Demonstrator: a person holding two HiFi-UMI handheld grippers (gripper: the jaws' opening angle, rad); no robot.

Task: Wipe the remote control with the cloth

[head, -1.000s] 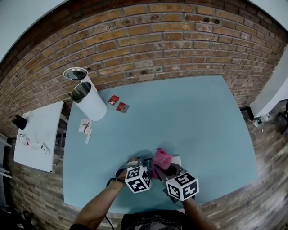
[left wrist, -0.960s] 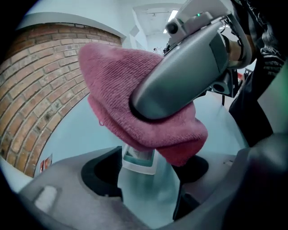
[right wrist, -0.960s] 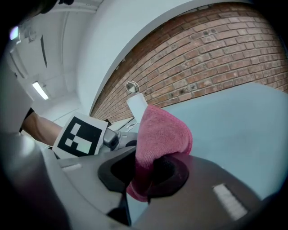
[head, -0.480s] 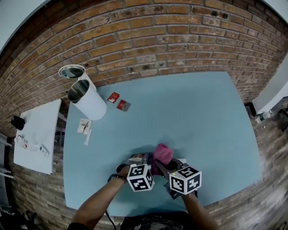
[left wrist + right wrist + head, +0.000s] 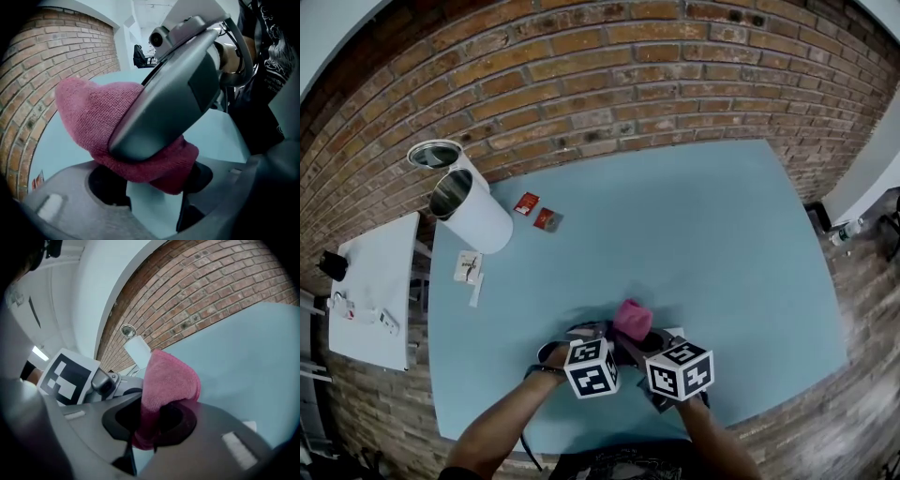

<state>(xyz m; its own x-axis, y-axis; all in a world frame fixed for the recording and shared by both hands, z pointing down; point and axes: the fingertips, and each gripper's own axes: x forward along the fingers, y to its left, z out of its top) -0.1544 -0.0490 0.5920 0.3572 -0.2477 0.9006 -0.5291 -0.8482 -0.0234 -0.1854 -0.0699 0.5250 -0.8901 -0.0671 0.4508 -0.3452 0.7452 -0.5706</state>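
Mid-wipe, by appearance. Pinching pink cloth [image 5: 168,380] in right gripper [image 5: 143,444], low centre of head view; laid against pale remote control [image 5: 152,201], seemingly clamped in left gripper [image 5: 157,222]. Cannot gauge coverage; more passes likely.

The head view looks from above, steeply down onto the blue table [image 5: 722,234], with the brick wall [image 5: 609,84] along its top edge. The left gripper view sits low and very near, facing sideways along the table with the wall at its left, while the right gripper view faces the wall from just above the table. All three share the pink cloth [image 5: 632,317] — closest in the two gripper views.
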